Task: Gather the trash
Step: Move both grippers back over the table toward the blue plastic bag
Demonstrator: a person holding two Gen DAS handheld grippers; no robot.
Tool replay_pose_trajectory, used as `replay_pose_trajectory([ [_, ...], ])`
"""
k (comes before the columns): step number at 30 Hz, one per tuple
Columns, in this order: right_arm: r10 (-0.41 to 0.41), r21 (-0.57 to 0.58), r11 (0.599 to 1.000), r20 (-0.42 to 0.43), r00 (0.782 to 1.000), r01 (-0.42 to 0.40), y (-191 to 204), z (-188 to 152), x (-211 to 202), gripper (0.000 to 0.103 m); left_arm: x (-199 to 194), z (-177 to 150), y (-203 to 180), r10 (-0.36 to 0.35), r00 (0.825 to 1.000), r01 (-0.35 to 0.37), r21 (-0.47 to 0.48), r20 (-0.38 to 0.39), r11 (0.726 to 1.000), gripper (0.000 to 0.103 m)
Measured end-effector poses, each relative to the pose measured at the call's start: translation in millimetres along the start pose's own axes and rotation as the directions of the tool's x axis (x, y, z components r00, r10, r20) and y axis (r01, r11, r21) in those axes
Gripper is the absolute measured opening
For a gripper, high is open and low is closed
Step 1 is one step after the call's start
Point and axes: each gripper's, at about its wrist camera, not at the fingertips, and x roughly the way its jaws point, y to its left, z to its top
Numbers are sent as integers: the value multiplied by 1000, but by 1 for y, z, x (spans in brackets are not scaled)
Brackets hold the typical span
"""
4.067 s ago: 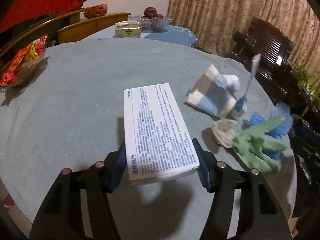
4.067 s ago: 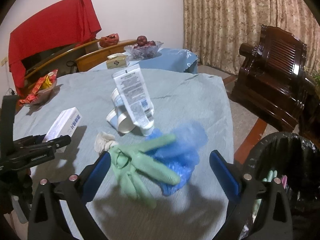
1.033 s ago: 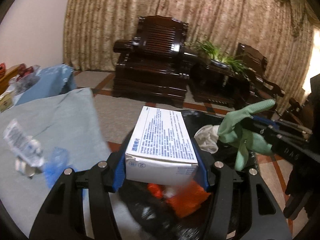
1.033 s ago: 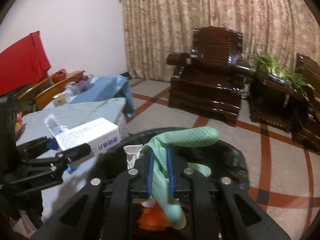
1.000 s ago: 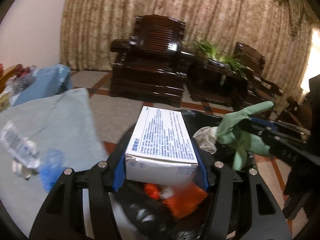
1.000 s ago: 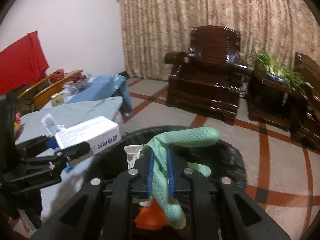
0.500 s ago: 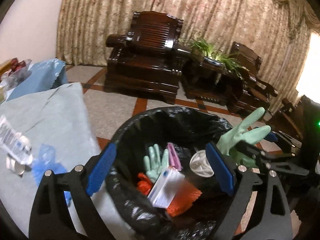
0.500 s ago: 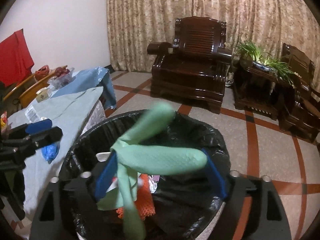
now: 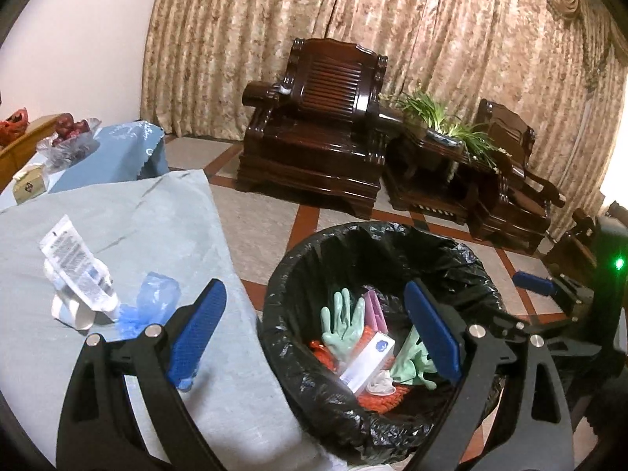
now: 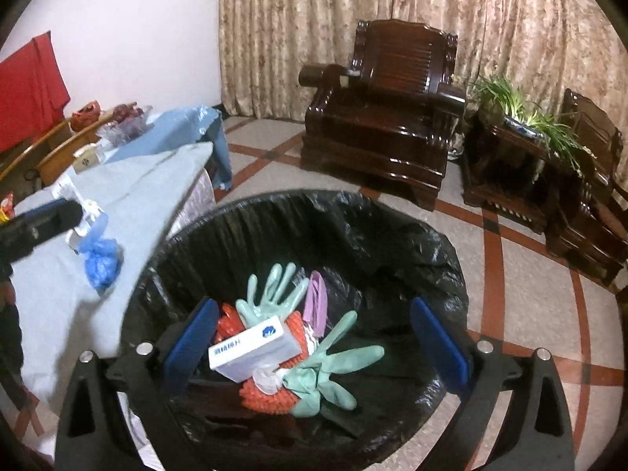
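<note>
1. Left tool: jaws spread wide with nothing between them; they have just been opening. It hangs over the near rim of the bin, partly above the table.
2. Right tool: jaws equally wide and empty, having just opened, and poised directly above the bin's mouth.
3. Bin contents: the white box lies on an orange mesh item; one green glove sprawls beside it, a second green glove lies behind, and a purple scrap rests against the black liner. Both carried items appear delivered.
4. Trash left on the table: a clear squeeze tube leaning on a roll of tape, and a crumpled blue plastic piece touching them. These sit near the table edge closest to the bin.
5. Risk, liner: the black bag is loosely folded over the rim. A tool swinging back low toward the table could catch a fold and drag the bag or tip the bin.
6. Risk, tube and tape: the tube is propped, not lying flat. A grip on one could knock the other over or off the edge.
7. Risk, blue plastic: thin and limp, so the jaws may close on only a fold and let it slip out on the way across.
</note>
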Motion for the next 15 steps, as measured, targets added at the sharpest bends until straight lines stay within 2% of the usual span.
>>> replay_pose_trajectory([
  [7,51,-17,999,53,997,-51,20,17,-9,96,-24,-7,17,56,998,-56,-4,12,998,90],
  [15,139,-54,989,76,987,-135,65,33,-9,96,-53,-15,56,156,987,-155,-33,33,987,90],
])
